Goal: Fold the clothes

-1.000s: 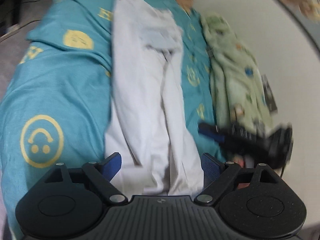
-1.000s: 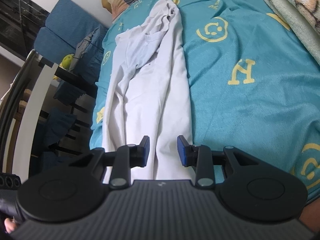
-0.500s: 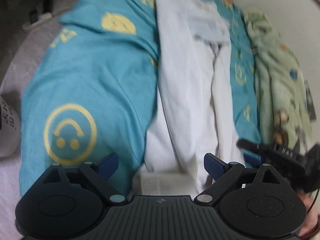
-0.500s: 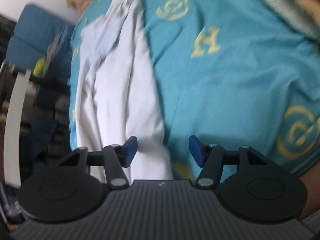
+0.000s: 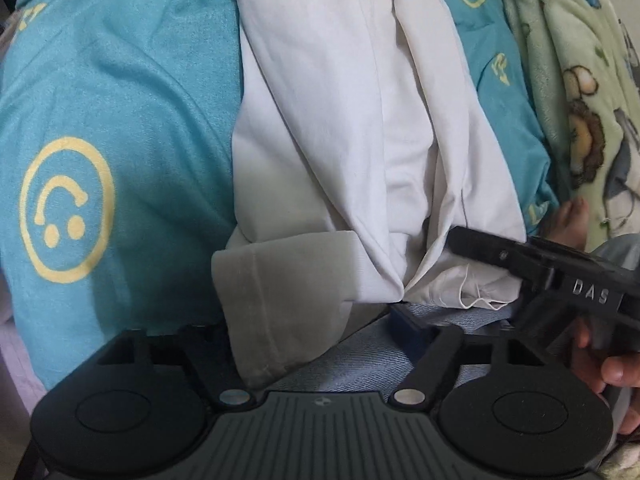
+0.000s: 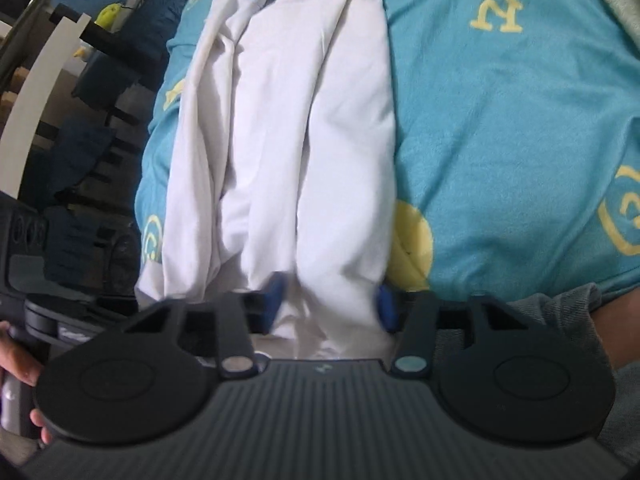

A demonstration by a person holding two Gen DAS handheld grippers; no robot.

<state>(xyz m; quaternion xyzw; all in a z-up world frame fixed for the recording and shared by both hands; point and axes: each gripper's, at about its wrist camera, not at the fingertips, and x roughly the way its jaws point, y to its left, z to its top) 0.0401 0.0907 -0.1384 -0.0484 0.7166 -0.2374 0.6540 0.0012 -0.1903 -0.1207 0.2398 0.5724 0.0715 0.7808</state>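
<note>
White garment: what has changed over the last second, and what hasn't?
Both hand-held grippers have come down to the near hem of the white garment. The left hand-held gripper now has a hanging flap between its open fingers; the right hand-held gripper, opened wider, straddles the right-hand fold. Neither has closed yet. The garment lies as before, lengthwise on the teal bedspread, with the green blanket alongside.

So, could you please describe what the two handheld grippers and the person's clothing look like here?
Both the left gripper and right gripper are matte black, with a ribbed body, two round discs, silver pivot pins and blue finger pads. Seen from the left wrist, the right gripper's side carries the letters DAS. A grey sleeve shows; blue denim lies below.
</note>
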